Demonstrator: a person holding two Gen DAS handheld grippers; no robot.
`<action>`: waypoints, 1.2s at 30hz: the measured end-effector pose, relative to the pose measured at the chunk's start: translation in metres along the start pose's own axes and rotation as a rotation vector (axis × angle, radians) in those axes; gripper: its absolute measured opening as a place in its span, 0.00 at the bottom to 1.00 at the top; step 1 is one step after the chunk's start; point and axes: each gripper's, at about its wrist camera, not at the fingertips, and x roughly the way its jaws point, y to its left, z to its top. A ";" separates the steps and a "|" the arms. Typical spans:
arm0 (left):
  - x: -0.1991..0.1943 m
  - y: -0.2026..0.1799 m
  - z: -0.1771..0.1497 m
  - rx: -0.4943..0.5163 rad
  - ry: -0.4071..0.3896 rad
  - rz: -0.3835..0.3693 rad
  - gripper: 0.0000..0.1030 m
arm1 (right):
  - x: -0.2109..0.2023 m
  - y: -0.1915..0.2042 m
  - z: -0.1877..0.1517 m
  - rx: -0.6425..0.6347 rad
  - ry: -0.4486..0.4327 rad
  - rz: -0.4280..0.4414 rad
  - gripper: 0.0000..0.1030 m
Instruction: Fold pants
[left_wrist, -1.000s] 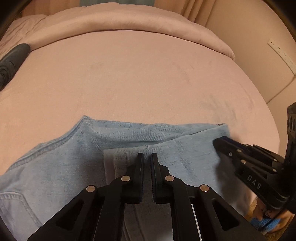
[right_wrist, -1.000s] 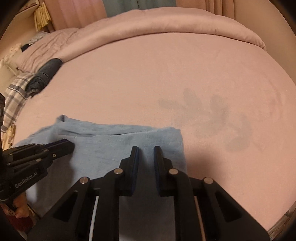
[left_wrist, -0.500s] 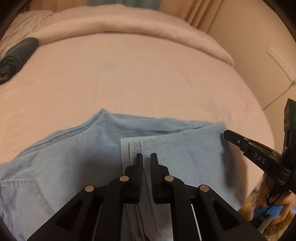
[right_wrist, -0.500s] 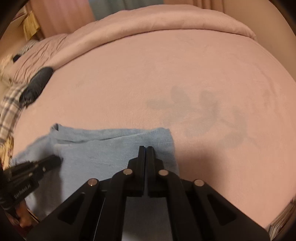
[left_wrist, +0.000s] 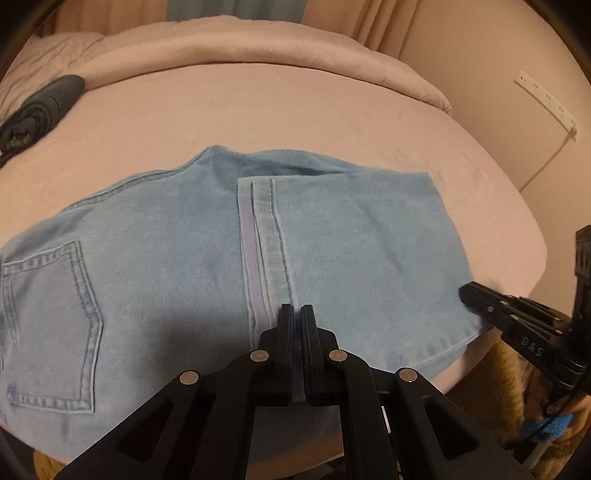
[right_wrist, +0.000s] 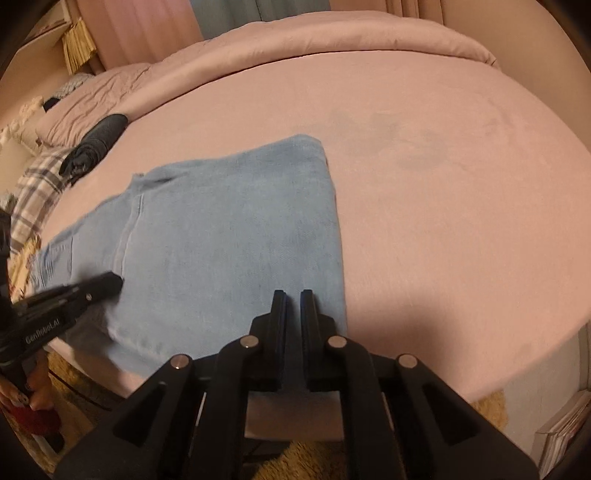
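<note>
The light blue pants (left_wrist: 177, 266) lie folded on the near part of the pink bed (left_wrist: 295, 110), their lower edge at the bed's front edge. Only the left wrist view shows the back pocket (left_wrist: 51, 325) at far left and the stitched hem band (left_wrist: 262, 243) running down the middle. The left hand-held gripper (left_wrist: 297, 321) is clamped on cloth at that hem. The right wrist view alone shows the plaid fabric (right_wrist: 33, 195) at far left and the faint grey stains (right_wrist: 388, 136) on the sheet. Both views show the dark rolled garment (right_wrist: 96, 147). The right hand-held gripper (right_wrist: 293, 306) has its jaws nearly together; whether cloth is pinched there, I cannot tell. A wall strip (left_wrist: 546, 99) is at right.
</note>
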 end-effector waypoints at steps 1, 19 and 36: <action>-0.002 0.001 -0.003 0.004 -0.007 0.000 0.06 | -0.003 -0.001 -0.004 0.001 -0.006 -0.005 0.06; -0.094 0.112 -0.021 -0.349 -0.182 0.086 0.64 | -0.023 0.027 0.005 -0.038 -0.053 -0.105 0.42; -0.081 0.218 -0.060 -0.665 -0.142 0.106 0.72 | -0.010 0.103 0.011 -0.191 -0.049 -0.030 0.46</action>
